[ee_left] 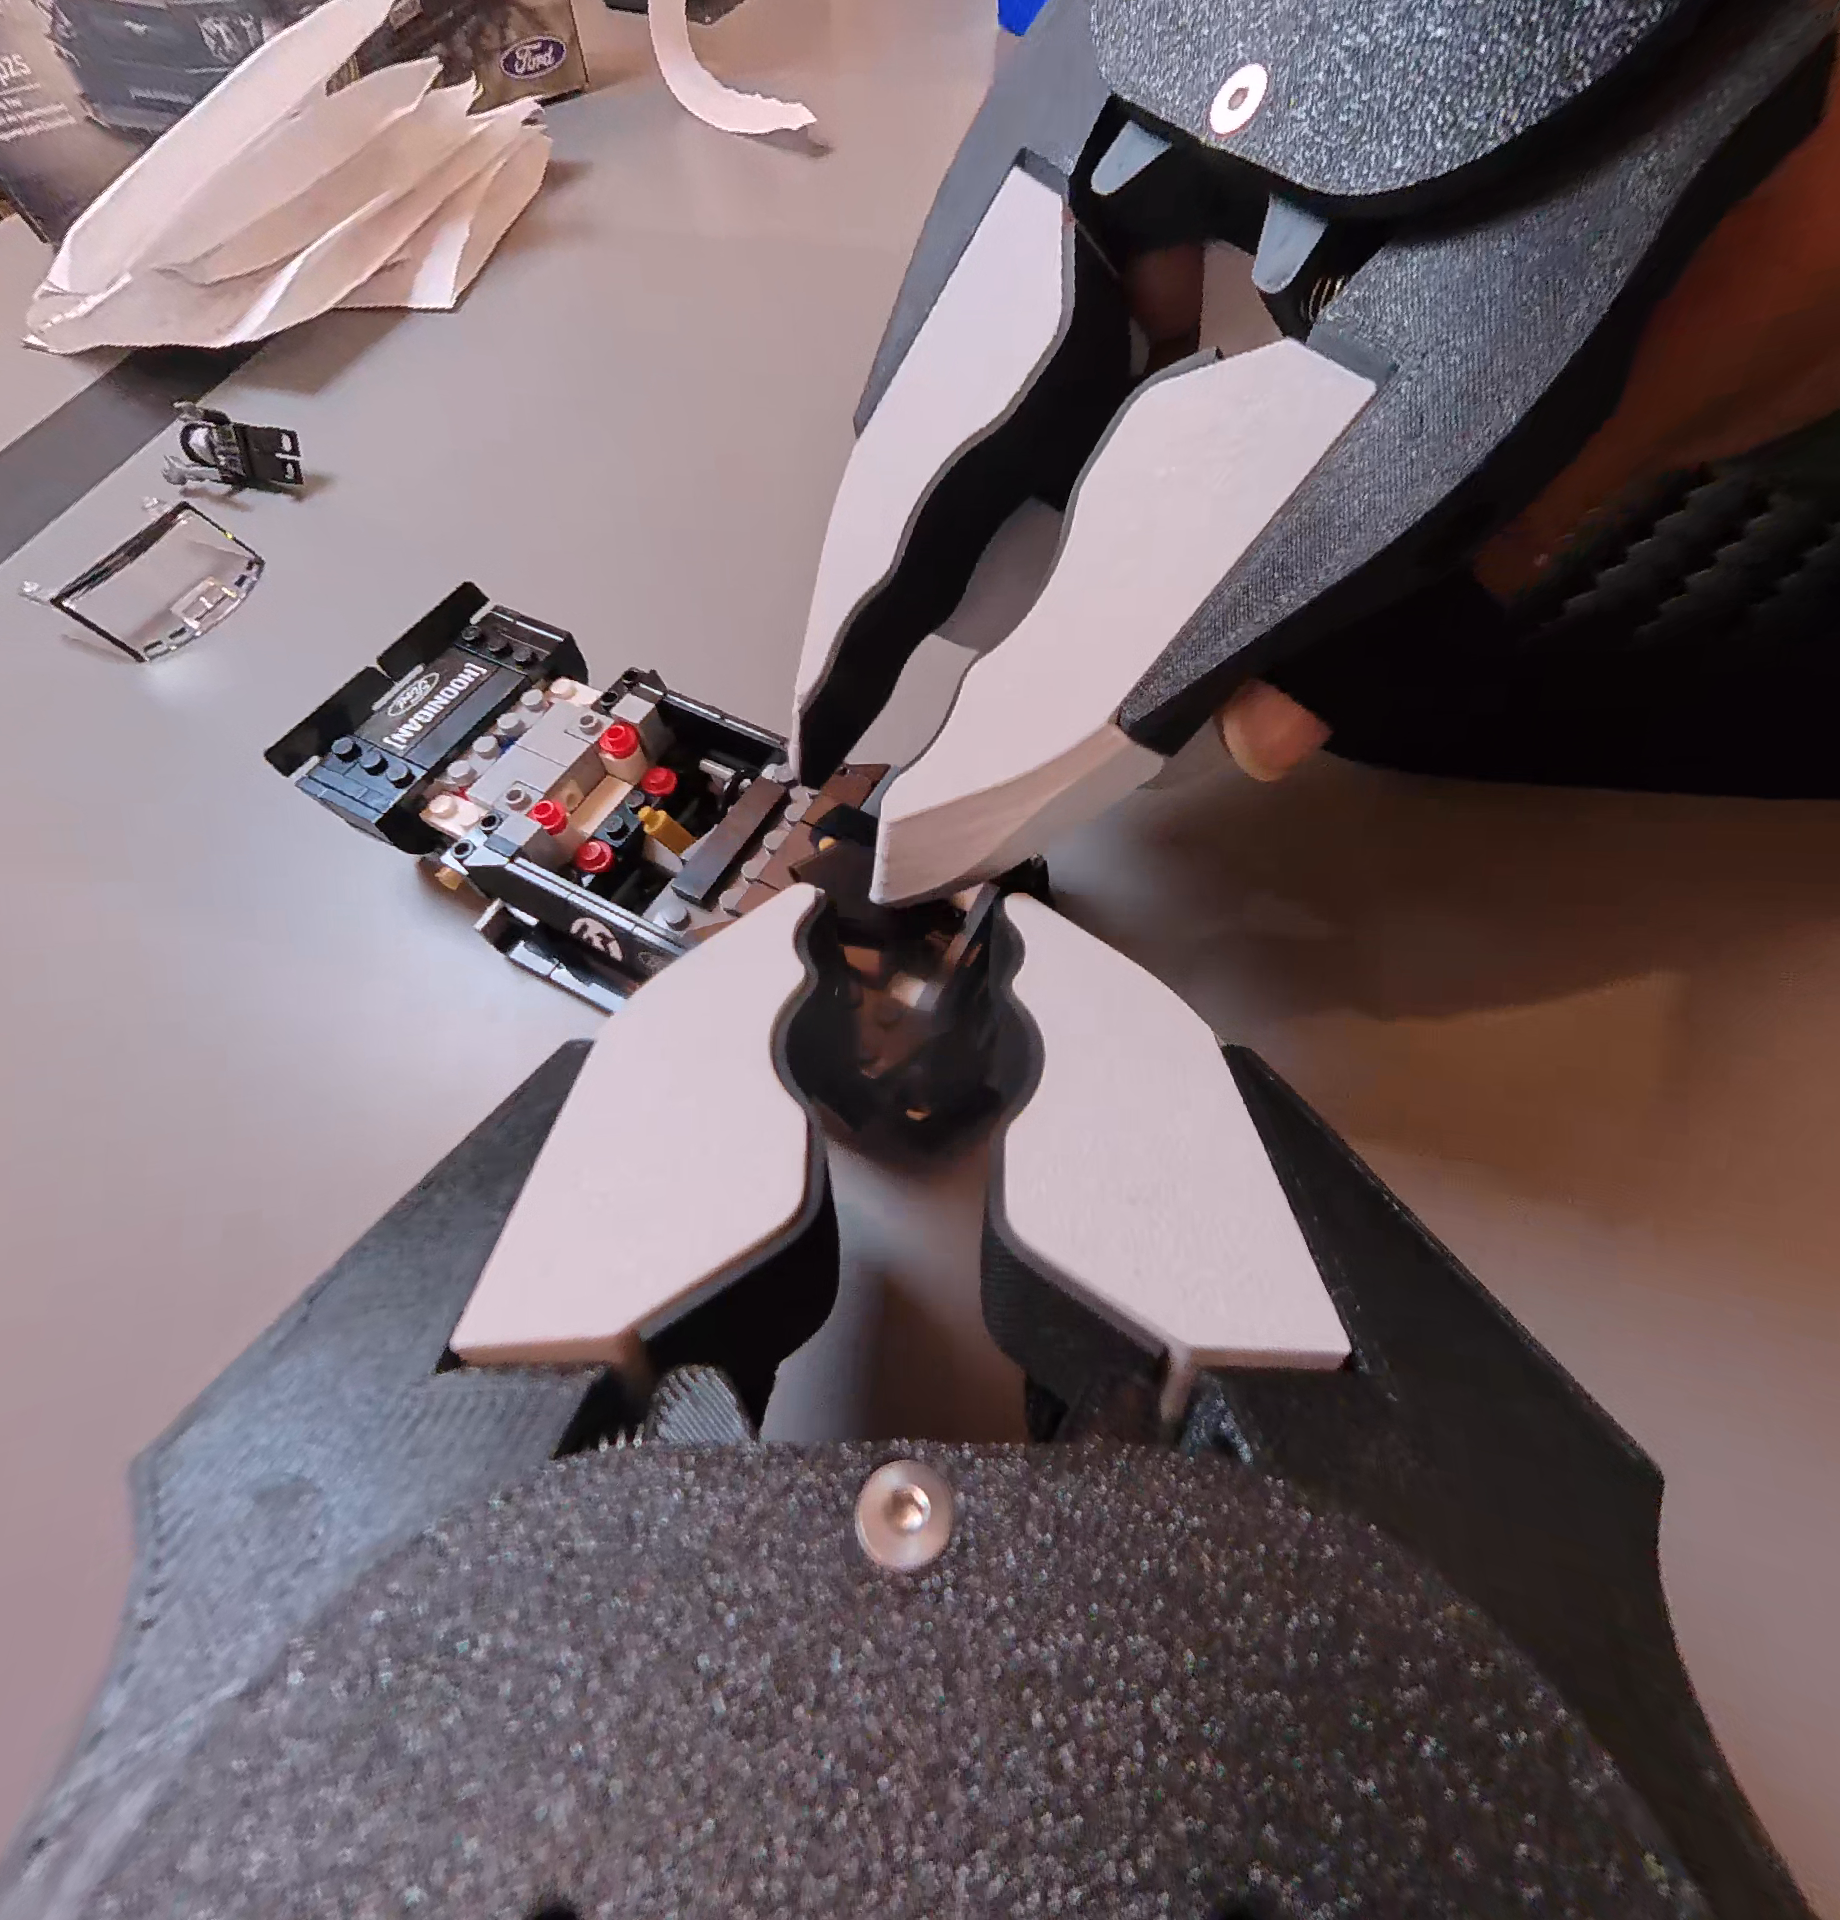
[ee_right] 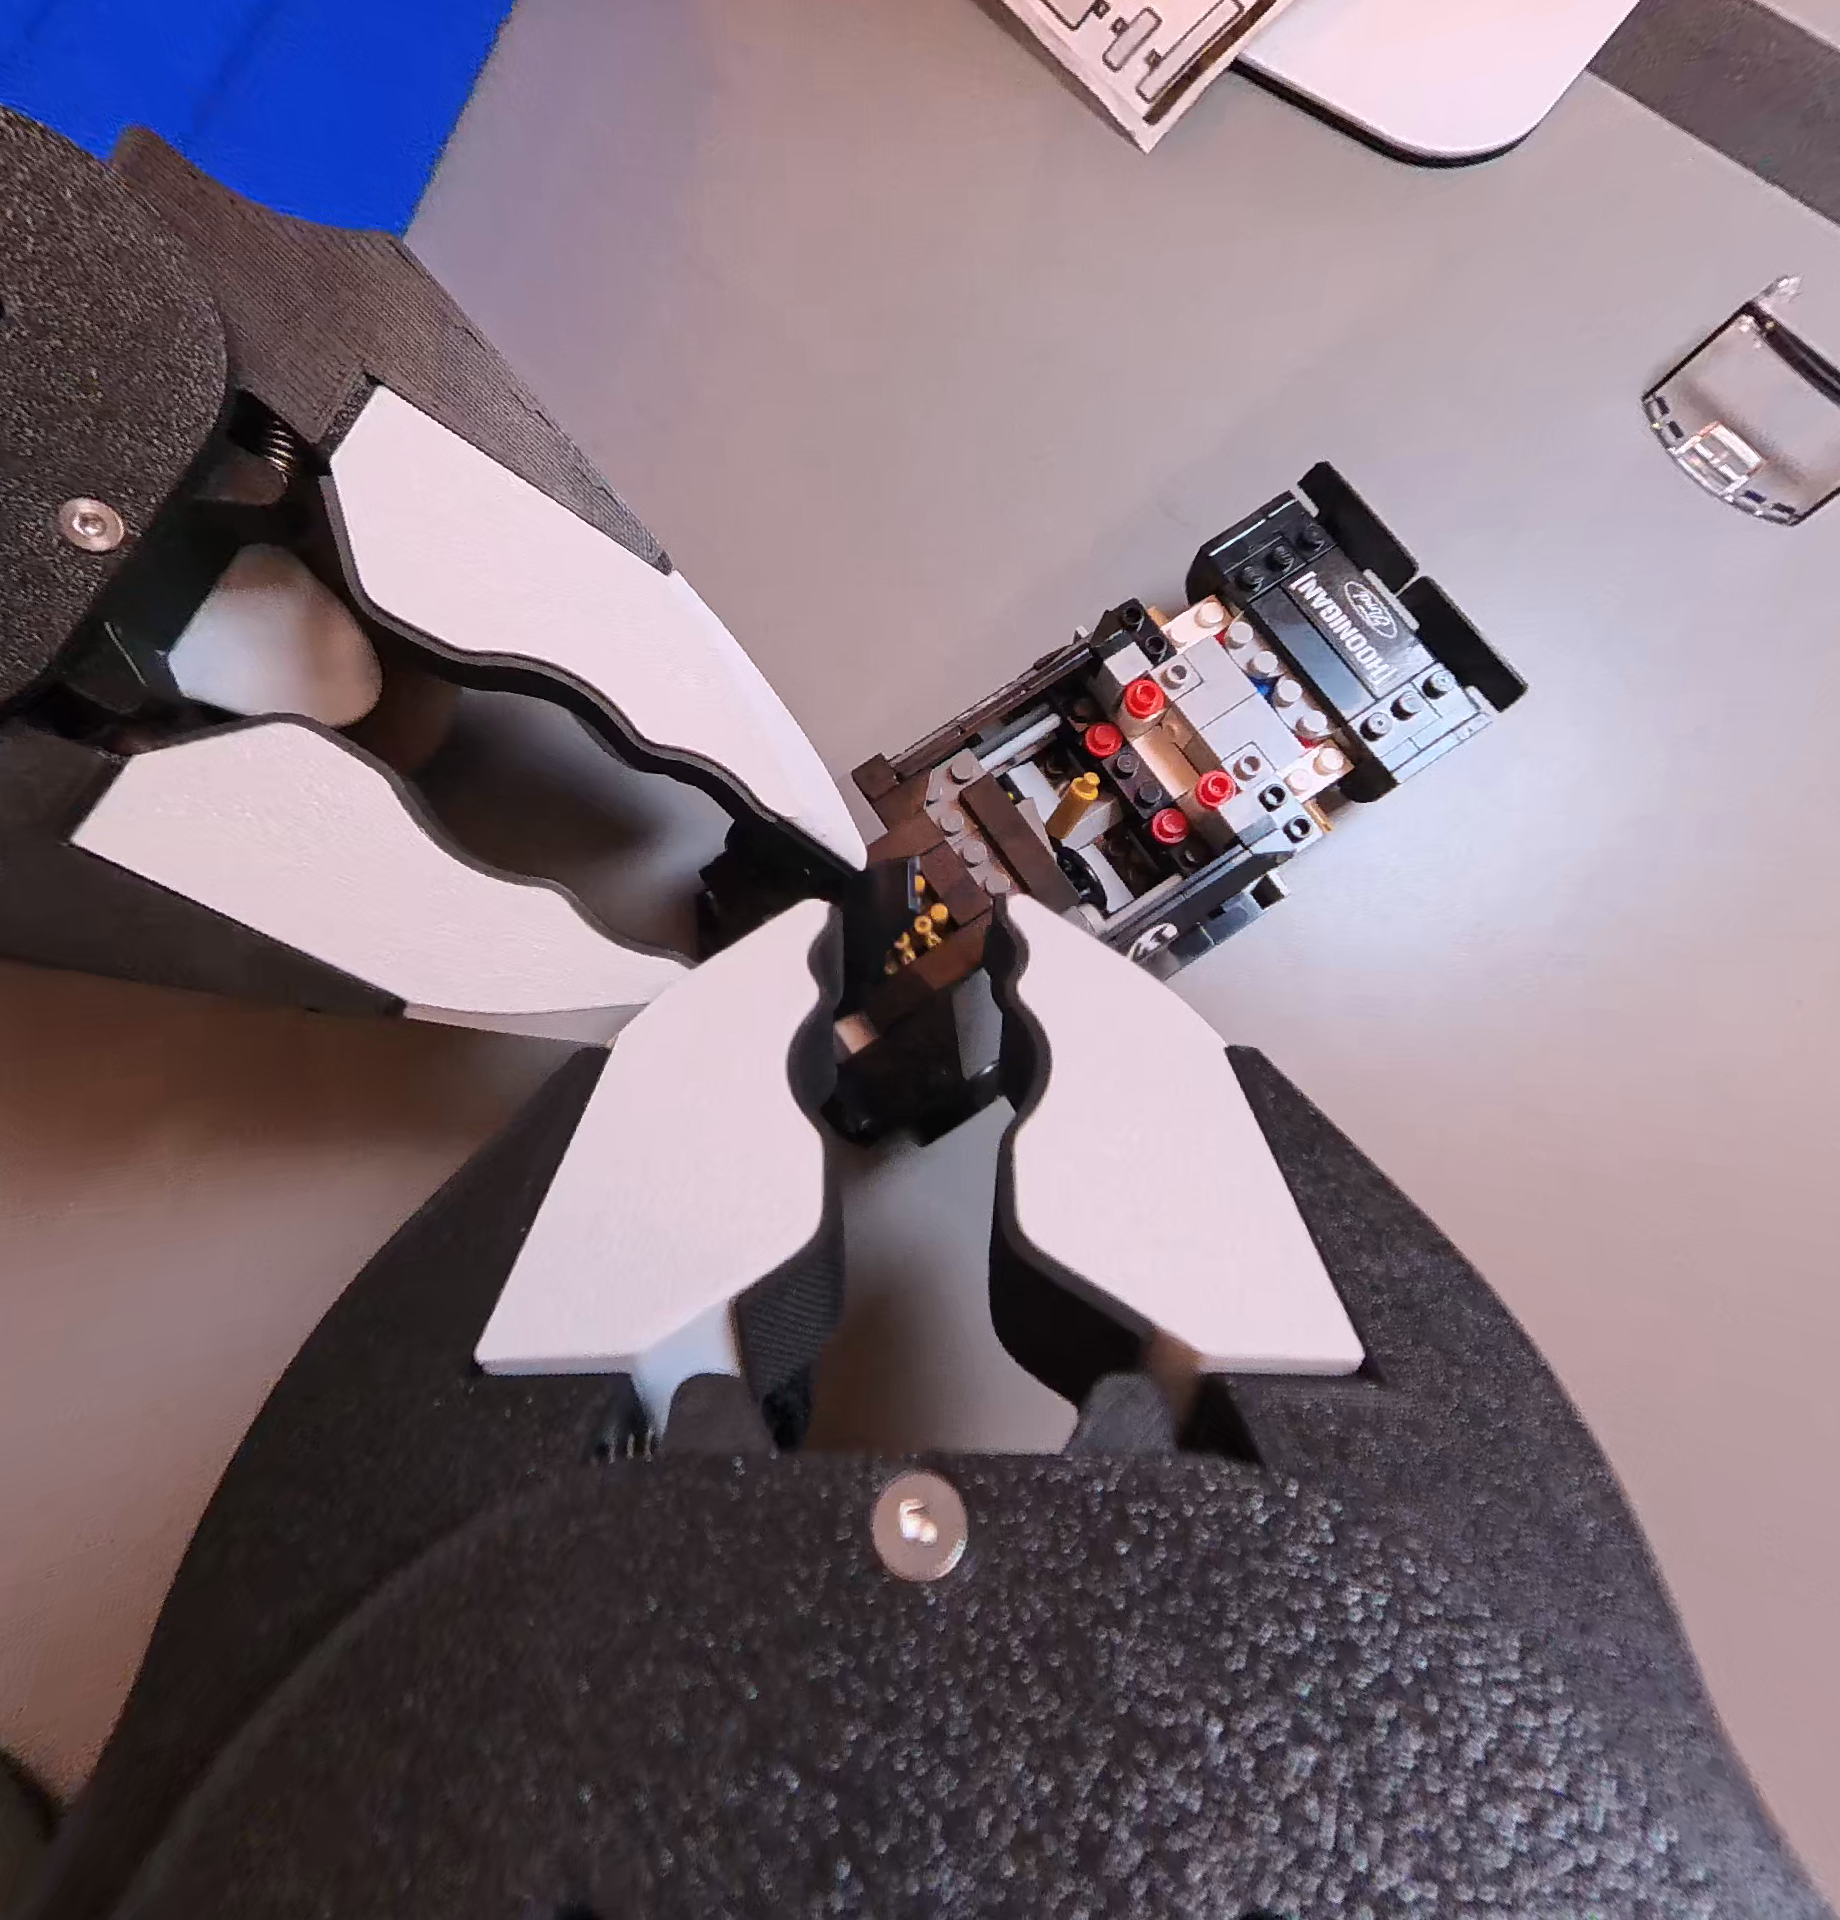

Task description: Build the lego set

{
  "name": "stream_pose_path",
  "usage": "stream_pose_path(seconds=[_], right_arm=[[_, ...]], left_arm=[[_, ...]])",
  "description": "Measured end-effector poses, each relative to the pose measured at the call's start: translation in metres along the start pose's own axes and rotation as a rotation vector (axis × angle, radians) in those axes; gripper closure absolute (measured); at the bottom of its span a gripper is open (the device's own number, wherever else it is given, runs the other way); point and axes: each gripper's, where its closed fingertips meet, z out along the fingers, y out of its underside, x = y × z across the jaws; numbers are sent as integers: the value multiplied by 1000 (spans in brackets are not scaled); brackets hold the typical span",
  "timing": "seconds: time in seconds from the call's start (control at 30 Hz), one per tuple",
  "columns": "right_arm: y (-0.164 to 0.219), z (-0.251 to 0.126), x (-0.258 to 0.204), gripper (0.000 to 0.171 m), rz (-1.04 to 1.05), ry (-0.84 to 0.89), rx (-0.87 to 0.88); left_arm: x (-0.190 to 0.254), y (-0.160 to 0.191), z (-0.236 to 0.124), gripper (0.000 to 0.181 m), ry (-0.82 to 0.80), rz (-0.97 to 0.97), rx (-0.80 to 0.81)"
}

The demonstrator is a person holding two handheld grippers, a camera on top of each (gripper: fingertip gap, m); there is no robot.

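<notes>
**Inspector A:** Landmark item: the partly built lego car (ee_left: 542,769), black shell with grey, tan and red-studded bricks exposed inside, resting on the grey surface (ee_left: 272,1091). Position of the tools?

**Inspector B:** Both meet at one end of the car. The left gripper (ee_left: 905,909) has its fingers drawn narrow around that end; dark bricks sit between the tips. The right gripper (ee_right: 911,914) does likewise from the other side, its fingers close-set with black and brown bricks of the car between them.

**Inspector A:** Contact confirmed?

**Inspector B:** In the left wrist view one tip of the right gripper touches the top of the car's end; the other tip lies over the bricks just beside the left fingers. Whether either tool presses firmly cannot be told.

**Inspector A:** Other items, relative to the car?

**Inspector B:** A clear windscreen piece (ee_left: 157,587) lies apart from the car's far end, flat on the surface. Beyond it sits a small black sub-assembly (ee_left: 241,457). Farther still, crumpled white paper bags (ee_left: 292,208) and a dark box (ee_left: 85,94). In the right wrist view a printed sheet (ee_right: 1134,52) lies well beyond the car
</notes>
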Motion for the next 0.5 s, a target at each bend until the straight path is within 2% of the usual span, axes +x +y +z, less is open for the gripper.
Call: stream_pose_path(seconds=[0.27,0.4,0.5], right_arm=[[-1,-4,0,149,0,-31,27],[-1,-7,-8,149,-56,-89,56],[-3,-7,-9,147,-115,-69,81]], left_arm=[[0,1,4,153,1,5,-11],[0,1,4,153,0,5,-14],[-1,1,4,153,-1,7,-15]])
